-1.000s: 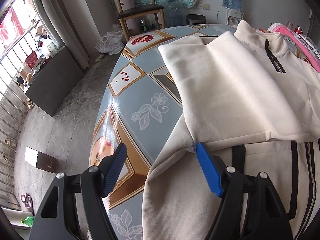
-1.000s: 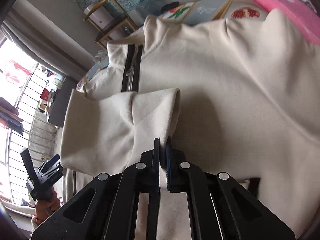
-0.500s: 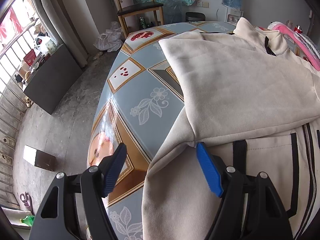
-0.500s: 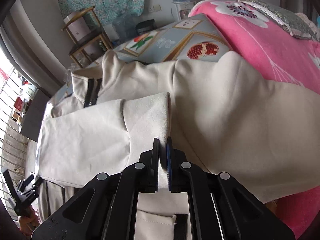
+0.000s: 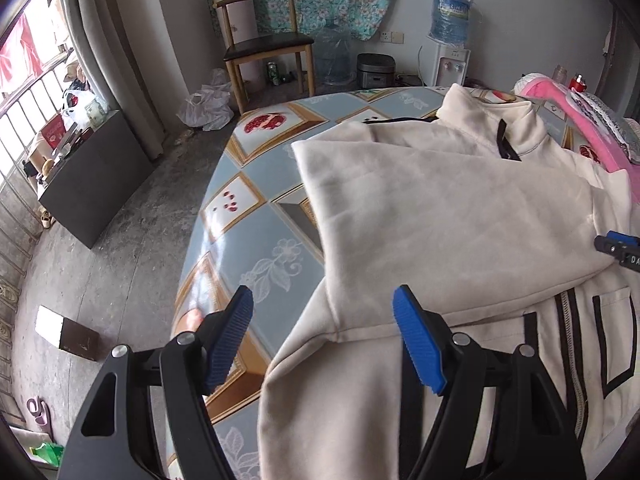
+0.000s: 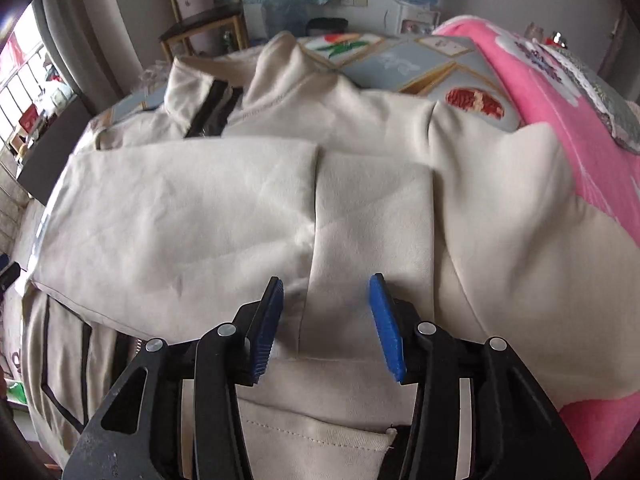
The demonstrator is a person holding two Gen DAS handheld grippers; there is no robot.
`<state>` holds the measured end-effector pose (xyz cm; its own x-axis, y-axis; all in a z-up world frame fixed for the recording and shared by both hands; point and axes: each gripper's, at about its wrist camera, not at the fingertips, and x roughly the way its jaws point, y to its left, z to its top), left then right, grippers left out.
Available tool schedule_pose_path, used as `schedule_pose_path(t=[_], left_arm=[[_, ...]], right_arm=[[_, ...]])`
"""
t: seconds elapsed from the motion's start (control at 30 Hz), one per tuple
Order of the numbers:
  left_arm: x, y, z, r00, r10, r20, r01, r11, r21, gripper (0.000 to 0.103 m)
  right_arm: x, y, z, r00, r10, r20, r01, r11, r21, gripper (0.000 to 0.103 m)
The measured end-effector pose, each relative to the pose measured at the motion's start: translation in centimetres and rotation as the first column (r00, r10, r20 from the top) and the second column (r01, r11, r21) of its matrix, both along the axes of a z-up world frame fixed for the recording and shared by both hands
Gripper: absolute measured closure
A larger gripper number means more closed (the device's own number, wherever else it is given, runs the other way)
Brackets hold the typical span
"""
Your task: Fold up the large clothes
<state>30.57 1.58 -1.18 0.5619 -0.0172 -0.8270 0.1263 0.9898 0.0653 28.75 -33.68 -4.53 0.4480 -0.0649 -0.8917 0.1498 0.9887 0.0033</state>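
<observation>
A cream zip jacket (image 5: pixel 440 216) with black trim lies spread on a table with a blue patterned cloth (image 5: pixel 260 240). One sleeve (image 6: pixel 200 216) is folded across the chest, its cuff (image 6: pixel 372 224) lying flat. My right gripper (image 6: pixel 326 300) hovers just above the cuff's near edge; its jaws are opening and the pads do not press the cloth. My left gripper (image 5: pixel 322 312) stands wide open over the jacket's armpit seam and the table edge, holding nothing. The right gripper's blue tip (image 5: pixel 618 244) shows at the right edge of the left wrist view.
A pink blanket (image 6: pixel 560 120) lies along the jacket's right side. Beyond the table stand a wooden chair (image 5: pixel 264 52), a water dispenser (image 5: pixel 448 36) and a dark cabinet (image 5: pixel 92 184) by the window. The floor (image 5: pixel 120 272) drops away left of the table edge.
The right gripper, shut on the sleeve cuff before, carried it across the chest, laid it flat and opened. The left gripper rose a little and stayed open.
</observation>
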Motion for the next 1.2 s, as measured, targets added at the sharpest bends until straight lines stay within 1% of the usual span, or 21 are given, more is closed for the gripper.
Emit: schedule_pose_path(t=[0.07, 0.13, 0.17, 0.2, 0.27, 0.33, 0.37, 0.4, 0.43, 0.53, 0.63, 0.73, 0.83, 0.87, 0.9, 1.03, 1.07, 1.1, 1.13, 1.17, 1.2], left_arm=[[0.7, -1.3, -0.3, 1.0, -0.022, -0.005, 0.022, 1.0, -0.01, 0.032], [1.5, -2.5, -0.7, 0.999, -0.04, -0.008, 0.04, 0.999, -0.01, 0.032], [1.9, -3.0, -1.0, 0.999, -0.049, -0.012, 0.049, 0.999, -0.01, 0.032], [2.2, -3.5, -1.3, 0.998, -0.06, -0.02, 0.06, 0.998, -0.009, 0.032], [2.9, -4.5, -2.2, 0.996, -0.079, -0.036, 0.079, 0.997, 0.005, 0.03], [3.3, -5.1, -3.2, 0.994, -0.089, -0.057, 0.091, 0.996, 0.026, 0.03], [3.4, -5.3, -3.7, 0.993, -0.091, -0.072, 0.093, 0.995, 0.035, 0.03], [3.4, -5.3, -4.0, 0.993, -0.088, -0.079, 0.092, 0.995, 0.041, 0.029], [3.3, -5.2, -4.0, 0.994, -0.085, -0.064, 0.088, 0.995, 0.037, 0.029], [3.3, -5.1, -4.1, 0.995, -0.08, -0.067, 0.082, 0.996, 0.034, 0.028], [3.4, -5.1, -4.0, 0.994, -0.076, -0.074, 0.078, 0.996, 0.035, 0.028], [3.5, -5.1, -4.0, 0.994, -0.071, -0.078, 0.074, 0.997, 0.036, 0.028], [3.4, -5.1, -4.0, 0.995, -0.066, -0.078, 0.069, 0.997, 0.038, 0.028], [3.4, -5.1, -4.0, 0.995, -0.065, -0.079, 0.068, 0.997, 0.039, 0.028], [3.4, -5.2, -4.0, 0.995, -0.063, -0.08, 0.067, 0.997, 0.04, 0.028], [3.5, -5.2, -4.0, 0.995, -0.062, -0.082, 0.065, 0.997, 0.041, 0.028], [3.5, -5.2, -4.0, 0.995, -0.061, -0.084, 0.064, 0.997, 0.041, 0.028], [3.6, -5.2, -4.0, 0.995, -0.06, -0.085, 0.064, 0.997, 0.042, 0.028], [3.6, -5.2, -4.0, 0.994, -0.059, -0.087, 0.063, 0.997, 0.042, 0.028], [3.6, -5.2, -4.0, 0.994, -0.058, -0.088, 0.062, 0.997, 0.042, 0.028], [3.6, -5.2, -4.0, 0.994, -0.058, -0.088, 0.062, 0.997, 0.043, 0.028]], right_arm=[[-1.1, -1.0, 1.2, 0.999, -0.027, 0.019, 0.026, 0.998, 0.061, 0.058], [-2.9, -2.8, 3.2, 0.995, -0.068, 0.068, 0.059, 0.99, 0.13, 0.046], [-4.0, -4.3, 4.3, 0.99, -0.102, 0.094, 0.087, 0.985, 0.149, 0.036], [-5.2, -5.9, 5.3, 0.984, -0.138, 0.111, 0.118, 0.98, 0.163, 0.032], [-7.5, -9.9, 6.9, 0.967, -0.221, 0.126, 0.195, 0.962, 0.189, 0.032], [-10.3, -15.1, 8.1, 0.933, -0.338, 0.126, 0.305, 0.925, 0.226, 0.032], [-11.7, -17.8, 8.5, 0.909, -0.4, 0.119, 0.364, 0.899, 0.244, 0.032], [-13.4, -20.7, 8.8, 0.875, -0.472, 0.106, 0.432, 0.86, 0.27, 0.032], [-15.0, -23.4, 8.9, 0.841, -0.533, 0.091, 0.487, 0.82, 0.3, 0.032], [-20.4, -30.9, 8.6, 0.715, -0.698, 0.034, 0.638, 0.671, 0.378, 0.032], [-24.5, -35.9, 7.8, 0.604, -0.797, -0.011, 0.737, 0.553, 0.388, 0.032], [-27.4, -38.8, 6.6, 0.528, -0.848, -0.045, 0.778, 0.463, 0.425, 0.032], [-29.0, -41.0, 4.9, 0.494, -0.865, -0.087, 0.797, 0.41, 0.444, 0.037], [-29.1, -41.2, 4.3, 0.486, -0.869, -0.097, 0.799, 0.396, 0.453, 0.04], [-29.1, -41.4, 3.8, 0.479, -0.872, -0.105, 0.797, 0.382, 0.468, 0.044], [-28.8, -42.6, 1.8, 0.441, -0.888, -0.134, 0.815, 0.333, 0.473, 0.052], [-28.6, -42.8, 1.4, 0.431, -0.891, -0.14, 0.816, 0.319, 0.482, 0.057], [-28.6, -42.9, 1.1, 0.426, -0.894, -0.142, 0.816, 0.312, 0.486, 0.062], [-28.7, -42.9, 1.0, 0.424, -0.895, -0.137, 0.815, 0.311, 0.488, 0.065], [-28.6, -42.8, 1.2, 0.424, -0.896, -0.13, 0.815, 0.315, 0.487, 0.07], [-28.4, -42.6, 1.5, 0.432, -0.894, -0.115, 0.809, 0.329, 0.487, 0.079]])
